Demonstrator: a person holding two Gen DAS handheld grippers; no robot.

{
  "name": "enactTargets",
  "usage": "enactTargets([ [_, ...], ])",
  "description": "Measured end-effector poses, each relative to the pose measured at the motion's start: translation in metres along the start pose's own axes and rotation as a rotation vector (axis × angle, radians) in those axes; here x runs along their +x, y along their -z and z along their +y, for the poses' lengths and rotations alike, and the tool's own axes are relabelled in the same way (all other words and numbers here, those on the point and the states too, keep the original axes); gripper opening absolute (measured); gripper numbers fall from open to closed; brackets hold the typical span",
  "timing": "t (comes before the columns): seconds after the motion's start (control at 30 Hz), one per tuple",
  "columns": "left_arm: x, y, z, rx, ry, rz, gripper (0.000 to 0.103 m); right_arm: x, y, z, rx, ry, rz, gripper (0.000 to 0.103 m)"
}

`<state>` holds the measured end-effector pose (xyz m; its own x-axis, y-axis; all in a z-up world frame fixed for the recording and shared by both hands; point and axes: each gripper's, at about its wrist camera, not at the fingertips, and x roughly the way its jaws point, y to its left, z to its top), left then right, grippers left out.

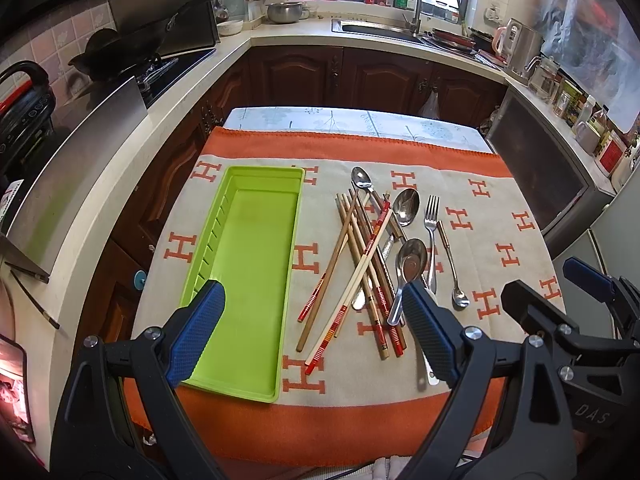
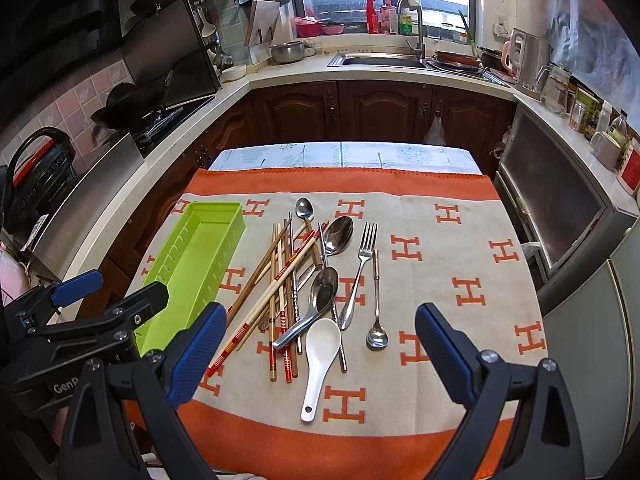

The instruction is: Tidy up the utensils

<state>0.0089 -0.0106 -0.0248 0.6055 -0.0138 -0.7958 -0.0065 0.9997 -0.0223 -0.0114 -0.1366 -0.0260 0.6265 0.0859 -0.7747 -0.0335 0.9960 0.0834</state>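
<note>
Low in the left wrist frame, your left gripper (image 1: pixel 312 328) gapes wide and holds nothing; the green tray (image 1: pixel 256 208) lies left of centre on the orange blanket (image 1: pixel 500 220), chopsticks (image 1: pixel 360 268) piled just right of it. Across the right wrist frame's bottom, your right gripper (image 2: pixel 320 356) also gapes wide, empty, over a white spoon (image 2: pixel 320 354), with the fork (image 2: pixel 362 264) at centre.

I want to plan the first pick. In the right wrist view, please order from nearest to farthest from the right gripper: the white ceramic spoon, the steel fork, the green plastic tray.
1. White ceramic spoon: nearest, just ahead between the fingers of the right gripper.
2. Steel fork: farther ahead, slightly right of centre.
3. Green plastic tray: farthest, off to the left, empty.
</note>
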Motion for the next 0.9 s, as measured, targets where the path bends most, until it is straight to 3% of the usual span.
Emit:
enactTargets([
  [0.9,0.001,0.003,0.003,-0.003,0.0,0.004,0.089,-0.01,-0.003,0.004,-0.023,0.039,-0.041,0.096],
])
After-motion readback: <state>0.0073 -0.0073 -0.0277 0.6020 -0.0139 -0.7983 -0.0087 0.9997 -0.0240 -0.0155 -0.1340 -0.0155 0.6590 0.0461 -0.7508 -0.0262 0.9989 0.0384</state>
